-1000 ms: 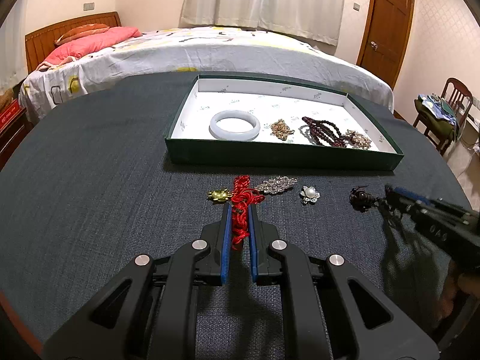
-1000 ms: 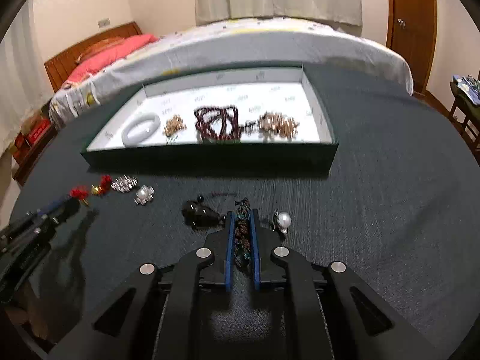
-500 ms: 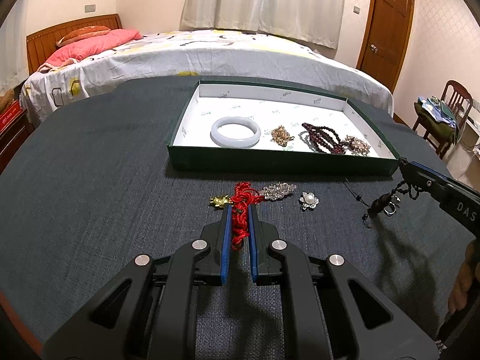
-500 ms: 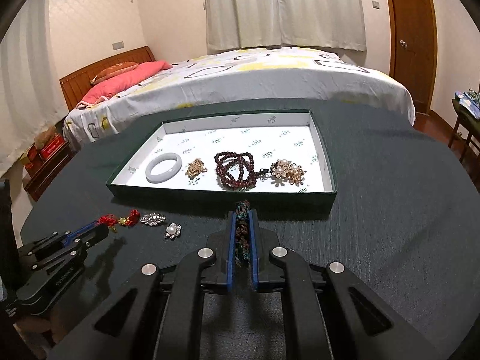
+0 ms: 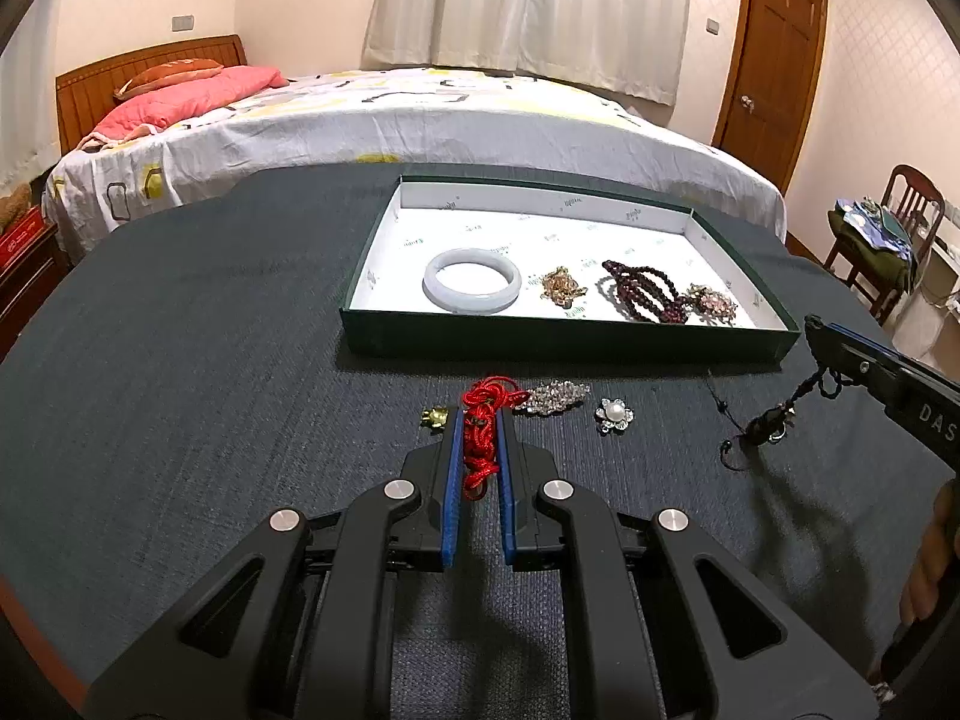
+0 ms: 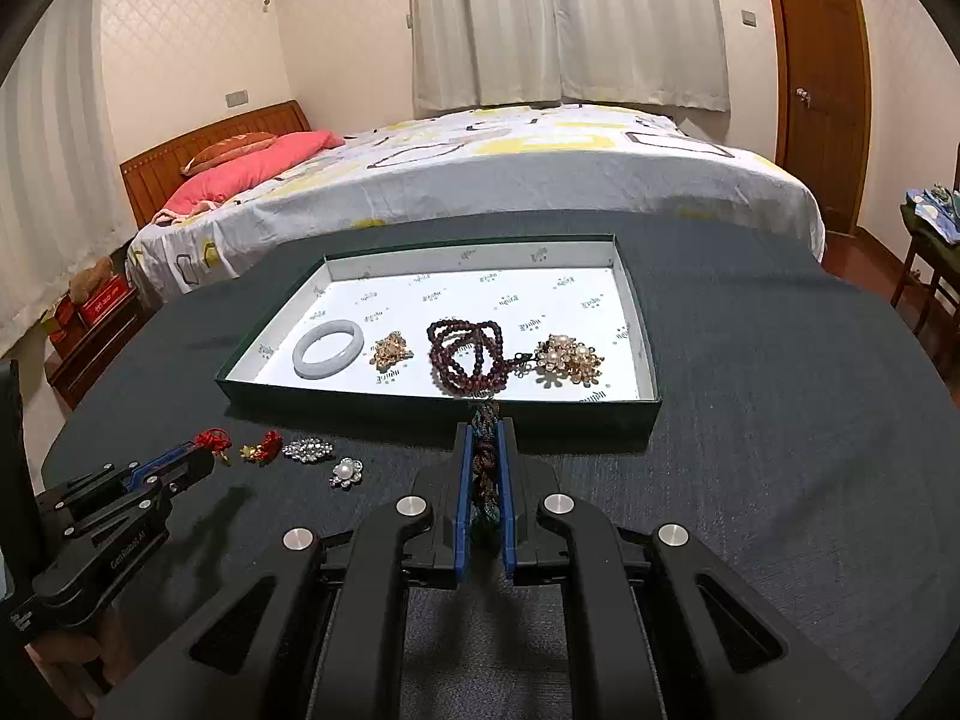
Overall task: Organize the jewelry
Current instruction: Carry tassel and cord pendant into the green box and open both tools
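My left gripper (image 5: 480,414) is shut on a red knotted cord (image 5: 480,441) low over the dark table; the cord's gold charm (image 5: 435,418) lies just left of the fingers. My right gripper (image 6: 485,426) is shut on a dark braided cord (image 6: 485,471) in front of the green tray (image 6: 432,408). In the left wrist view the right gripper (image 5: 815,327) is raised and the cord's dark pendant (image 5: 771,423) dangles below it. A rhinestone brooch (image 5: 555,396) and a pearl brooch (image 5: 614,414) lie loose on the table.
Inside the tray (image 5: 570,342) lie a white bangle (image 5: 471,279), a gold brooch (image 5: 563,286), dark red beads (image 5: 642,297) and a pearl-and-gold brooch (image 5: 711,303). A bed stands beyond the table. A chair with clothes is at the far right.
The right gripper has risen with the dark cord, lifting its pendant off the table toward the tray's near right corner. The left gripper has kept still on the red cord.
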`<action>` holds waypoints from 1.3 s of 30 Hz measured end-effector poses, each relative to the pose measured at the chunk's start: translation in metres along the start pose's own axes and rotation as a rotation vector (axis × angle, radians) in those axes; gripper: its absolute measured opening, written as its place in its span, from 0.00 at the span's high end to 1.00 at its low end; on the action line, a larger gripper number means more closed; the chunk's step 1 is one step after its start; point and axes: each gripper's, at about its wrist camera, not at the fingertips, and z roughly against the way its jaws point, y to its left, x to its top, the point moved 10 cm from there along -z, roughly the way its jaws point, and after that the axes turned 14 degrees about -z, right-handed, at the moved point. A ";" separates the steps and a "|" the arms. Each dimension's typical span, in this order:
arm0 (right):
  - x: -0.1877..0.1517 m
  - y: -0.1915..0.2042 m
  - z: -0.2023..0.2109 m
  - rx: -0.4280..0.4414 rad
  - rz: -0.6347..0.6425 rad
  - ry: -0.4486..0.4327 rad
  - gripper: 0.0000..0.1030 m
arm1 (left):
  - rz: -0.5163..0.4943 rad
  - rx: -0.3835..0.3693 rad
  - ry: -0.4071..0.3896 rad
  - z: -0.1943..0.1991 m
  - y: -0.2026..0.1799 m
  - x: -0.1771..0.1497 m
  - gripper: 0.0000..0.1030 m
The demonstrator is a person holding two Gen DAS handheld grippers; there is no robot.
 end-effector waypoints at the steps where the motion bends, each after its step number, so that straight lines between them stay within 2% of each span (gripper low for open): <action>1: 0.001 0.000 0.001 0.001 0.001 -0.003 0.92 | 0.000 0.001 -0.003 0.001 0.001 0.001 0.90; 17: 0.040 0.017 0.027 0.049 0.015 -0.095 0.92 | -0.012 -0.002 -0.099 0.023 0.003 0.046 0.90; 27: 0.097 0.037 0.030 0.088 0.048 -0.195 0.92 | -0.022 -0.023 -0.175 0.019 0.005 0.099 0.90; 33: 0.137 0.045 0.017 0.087 0.072 -0.255 0.92 | -0.053 -0.021 -0.239 0.003 0.005 0.148 0.90; 37: 0.151 0.042 -0.007 0.076 0.071 -0.261 0.92 | -0.049 -0.032 -0.235 -0.025 0.006 0.171 0.90; 39: 0.152 0.034 -0.029 0.067 0.055 -0.233 0.92 | -0.051 -0.031 -0.214 -0.045 0.005 0.176 0.90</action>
